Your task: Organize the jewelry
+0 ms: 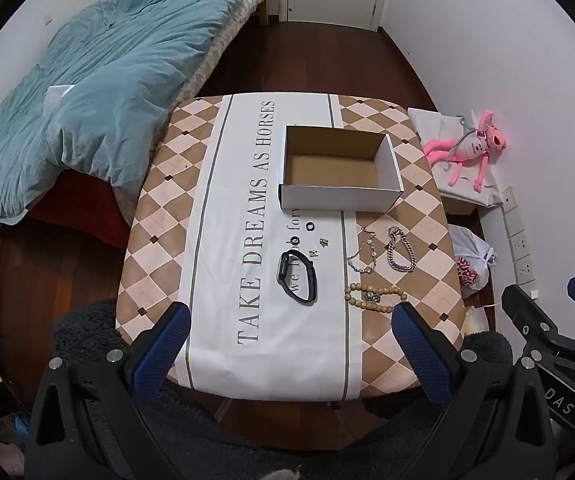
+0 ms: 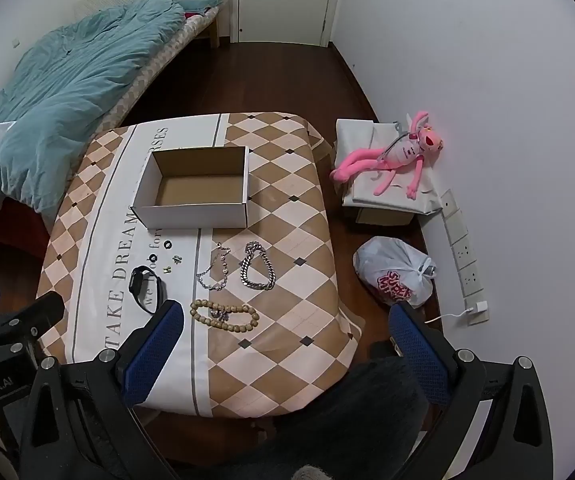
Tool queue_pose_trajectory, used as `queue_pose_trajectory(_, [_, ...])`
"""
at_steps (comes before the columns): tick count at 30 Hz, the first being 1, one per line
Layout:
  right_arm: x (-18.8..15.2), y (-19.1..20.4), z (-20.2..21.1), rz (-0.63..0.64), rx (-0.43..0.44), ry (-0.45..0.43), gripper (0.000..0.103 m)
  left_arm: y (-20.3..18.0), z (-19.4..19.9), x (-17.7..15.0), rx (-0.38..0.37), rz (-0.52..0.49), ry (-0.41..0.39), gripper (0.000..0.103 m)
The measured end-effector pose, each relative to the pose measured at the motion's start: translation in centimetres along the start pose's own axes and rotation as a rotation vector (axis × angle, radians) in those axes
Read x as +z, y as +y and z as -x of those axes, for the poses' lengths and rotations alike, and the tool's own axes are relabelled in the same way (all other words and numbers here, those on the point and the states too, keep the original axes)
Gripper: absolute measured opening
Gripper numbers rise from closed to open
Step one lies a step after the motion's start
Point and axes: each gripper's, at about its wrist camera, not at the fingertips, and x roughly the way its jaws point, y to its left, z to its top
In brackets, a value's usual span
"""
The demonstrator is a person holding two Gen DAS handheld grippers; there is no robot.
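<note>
A small surface [image 1: 159, 216] draped in a tan-and-cream diamond cloth carries an open, empty cardboard box [image 1: 339, 168], white outside and brown inside. All the jewelry lies on the cloth on the near side of that box, none of it inside.

Just in front of the box sit two small dark rings [image 1: 310, 225] and a pair of tiny earrings [image 1: 324, 241]. Nearer than these, below the box's left corner, lies a black smartwatch [image 1: 298, 276] with its strap looped. Below the box's right half lie a thin silver bracelet [image 1: 361, 258] and, just beside it, a heavier silver chain bracelet [image 1: 400, 254]. Nearest of all is a wooden bead bracelet [image 1: 373, 298] (a small metal charm rests inside its loop).

The left hand-held gripper [image 1: 289, 312] hangs above the near edge of the surface, well short of the box, with its blue-padded fingers [image 1: 165, 344] spread wide and nothing between them. The right hand-held gripper [image 2: 287, 312] is likewise spread wide and empty, off the box's near right.

Beyond the surface, a bed with a teal duvet [image 1: 107, 80] stands left of the box; a pink plush toy [image 2: 399, 156] lies to its right.
</note>
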Motion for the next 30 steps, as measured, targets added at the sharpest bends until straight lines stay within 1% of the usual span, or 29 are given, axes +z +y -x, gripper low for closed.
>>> queue_pose_trajectory(7, [-0.5,0.1,-0.2,-0.001,-0.002,0.006,0.103,-0.5,-0.3,0.1,-0.002,-0.002,0.002,0.103])
queue_pose_trajectory(9, [-0.9,0.2,-0.1,-0.005,0.002,0.008,0.103,0.3,0.0,-0.4,-0.007,0.0,-0.001,0.103])
queue_pose_trajectory(19, [-0.5,-0.2,0.0,-0.008,0.009,0.01,0.103,0.1,0.0,-0.3,0.0,0.003,0.002,0.103])
queue_pose_trajectory(26, [-0.6,-0.3,0.0,-0.015,0.012,0.009,0.103,0.2,0.0,-1.0,0.003,-0.004,0.001,0.103])
queue_pose_trajectory(30, [-0.5,-0.4,0.3,-0.015,0.013,0.01,0.103,0.2,0.0,-0.9,0.002,-0.004,0.001,0.103])
